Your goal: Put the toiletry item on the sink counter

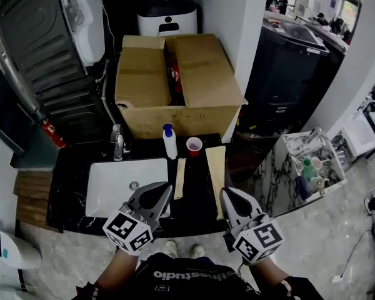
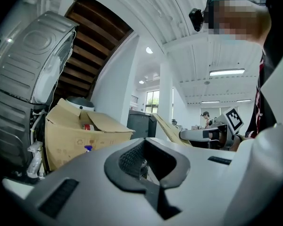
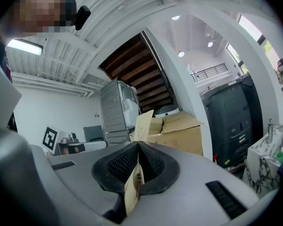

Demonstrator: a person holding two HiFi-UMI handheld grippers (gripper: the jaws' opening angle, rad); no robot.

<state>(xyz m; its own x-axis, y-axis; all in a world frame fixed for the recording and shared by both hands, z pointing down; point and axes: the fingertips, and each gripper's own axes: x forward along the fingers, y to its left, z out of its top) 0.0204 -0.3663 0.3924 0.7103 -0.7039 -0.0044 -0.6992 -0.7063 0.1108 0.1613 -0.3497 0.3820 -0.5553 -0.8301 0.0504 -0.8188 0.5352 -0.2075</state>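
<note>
A black sink counter (image 1: 72, 189) holds a white basin (image 1: 112, 183). On the counter behind the basin stand a white bottle with a blue cap (image 1: 169, 142) and a red cup (image 1: 194, 146). A narrow tan strip (image 1: 180, 179) lies flat beside the basin. My right gripper (image 1: 225, 194) is shut on the near end of a long flat tan packet (image 1: 215, 167), and the packet's thin edge (image 3: 142, 121) rises from between the jaws (image 3: 137, 171). My left gripper (image 1: 167, 190) hovers over the basin's right edge, shut with nothing in it (image 2: 148, 175).
A large open cardboard box (image 1: 175, 86) fills the back of the counter, and a faucet (image 1: 117, 144) stands left of the bottle. To the right is a marble stand (image 1: 281, 174) with several small bottles. A wooden shelf (image 1: 31, 199) sits at the left.
</note>
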